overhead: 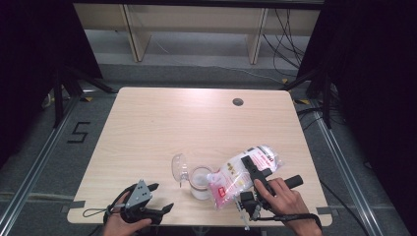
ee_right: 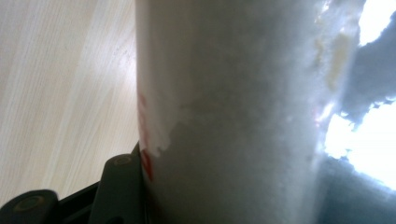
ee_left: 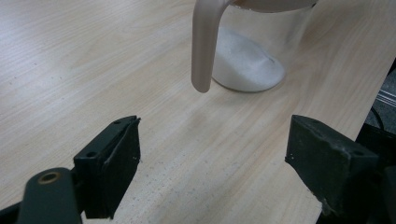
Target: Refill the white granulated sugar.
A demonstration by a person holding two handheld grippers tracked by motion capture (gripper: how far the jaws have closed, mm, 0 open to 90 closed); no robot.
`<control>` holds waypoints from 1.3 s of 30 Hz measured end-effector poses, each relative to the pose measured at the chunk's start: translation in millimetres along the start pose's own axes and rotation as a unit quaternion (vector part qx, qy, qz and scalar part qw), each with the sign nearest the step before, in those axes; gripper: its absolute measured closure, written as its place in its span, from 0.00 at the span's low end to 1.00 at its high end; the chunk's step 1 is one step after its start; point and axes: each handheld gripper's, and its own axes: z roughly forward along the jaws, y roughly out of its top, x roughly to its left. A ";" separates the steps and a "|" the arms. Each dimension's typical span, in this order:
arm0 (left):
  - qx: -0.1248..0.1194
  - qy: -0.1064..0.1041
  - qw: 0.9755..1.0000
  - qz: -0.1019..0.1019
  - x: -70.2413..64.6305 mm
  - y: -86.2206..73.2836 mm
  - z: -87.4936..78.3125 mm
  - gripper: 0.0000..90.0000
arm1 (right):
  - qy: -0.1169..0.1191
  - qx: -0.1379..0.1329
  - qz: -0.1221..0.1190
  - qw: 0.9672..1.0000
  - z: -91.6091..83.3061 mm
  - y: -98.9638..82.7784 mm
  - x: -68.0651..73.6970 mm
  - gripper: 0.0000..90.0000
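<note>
Right gripper (overhead: pixel 256 173) clamps the bag (overhead: pixel 241 173) mid-body, its mouth tipped over the jug (overhead: pixel 200 183) just beyond the fingertips. Bag: soft, slippery film, shifting granular load; grip mid-body, firmly. Left gripper (overhead: pixel 156 198) released, empty, jug ahead.

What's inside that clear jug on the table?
The jug holds a low heap of white powder on its bottom, seen through the clear wall. The bag, tipped over the rim in the right tool, covers the jug's mouth, so any pouring stream is hidden.
</note>
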 end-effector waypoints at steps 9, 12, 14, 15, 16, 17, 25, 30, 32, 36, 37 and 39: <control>0.000 0.001 1.000 0.000 -0.4 0.1 0.3 0.19 | -0.008 0.001 0.008 1.000 4.2 2.1 -1.8 0.55; 0.007 0.000 1.000 0.012 1.5 0.1 -0.7 0.19 | -0.010 0.003 -0.010 1.000 4.1 -0.5 -3.8 0.55; 0.000 0.002 1.000 0.002 0.1 0.0 0.4 0.19 | -0.006 0.011 0.006 1.000 3.1 -2.7 -0.7 0.55; 0.000 0.002 1.000 0.003 0.3 0.1 0.3 0.19 | -0.007 0.011 0.002 1.000 2.7 -3.3 -0.8 0.55; 0.001 0.003 1.000 0.004 0.9 0.2 0.2 0.19 | -0.007 0.008 -0.009 1.000 2.7 -3.4 -1.9 0.55; 0.002 0.003 1.000 0.005 0.9 0.2 0.2 0.19 | -0.004 0.017 0.004 1.000 0.9 -3.3 0.5 0.55; 0.002 -0.001 1.000 0.016 2.4 0.8 -0.4 0.19 | -0.006 0.003 0.004 1.000 1.1 1.1 -1.0 0.55; 0.003 0.003 1.000 0.007 1.0 0.2 0.4 0.19 | 0.001 0.007 0.005 1.000 3.7 0.4 -2.8 0.56; 0.002 0.004 1.000 0.008 1.1 0.2 0.4 0.19 | -0.004 0.007 0.001 1.000 4.3 -1.7 -3.3 0.56; 0.002 0.007 1.000 0.021 2.9 0.8 -0.3 0.19 | -0.001 0.009 -0.004 1.000 2.8 -3.6 -4.1 0.56; 0.001 0.005 1.000 0.019 2.5 0.7 -0.2 0.19 | -0.004 0.006 -0.010 1.000 2.7 -3.6 -4.8 0.56; 0.000 0.003 1.000 0.002 0.2 0.0 0.2 0.19 | 0.001 0.008 0.019 1.000 1.5 -3.0 0.3 0.56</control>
